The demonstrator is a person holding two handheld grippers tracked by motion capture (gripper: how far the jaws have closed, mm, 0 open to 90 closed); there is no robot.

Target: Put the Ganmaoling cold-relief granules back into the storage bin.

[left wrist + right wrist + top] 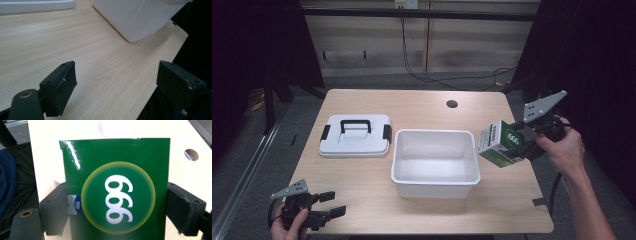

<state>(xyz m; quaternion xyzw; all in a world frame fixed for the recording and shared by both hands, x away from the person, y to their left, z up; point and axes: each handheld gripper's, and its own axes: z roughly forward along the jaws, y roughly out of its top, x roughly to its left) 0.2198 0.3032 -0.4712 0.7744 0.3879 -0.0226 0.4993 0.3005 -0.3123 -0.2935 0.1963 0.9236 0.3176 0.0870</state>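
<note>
The light wooden table (362, 175) carries everything, one table in all; on it, at the centre of the high view, stands one open white rectangular plastic bin (435, 162), and to its left, in the middle left of the frame, lies one flat white plastic lid with a black handle and black side clips (356, 135). One glossy green and white cardboard box printed with 999 in a yellow-ringed circle (500, 144) hangs in the air at the right of the high view, just beside the bin's right rim and tilted; the right gripper (117, 202) has its jaws clamped on the box's two sides. The step looks like lowering the box into the bin; it would go best if the person carried it left over the rim, levelled it, and released only once it sat low inside. The left gripper (324, 205), at the lower left, rests idle with jaws spread wide, holding nothing. Two grippers in all.
</note>
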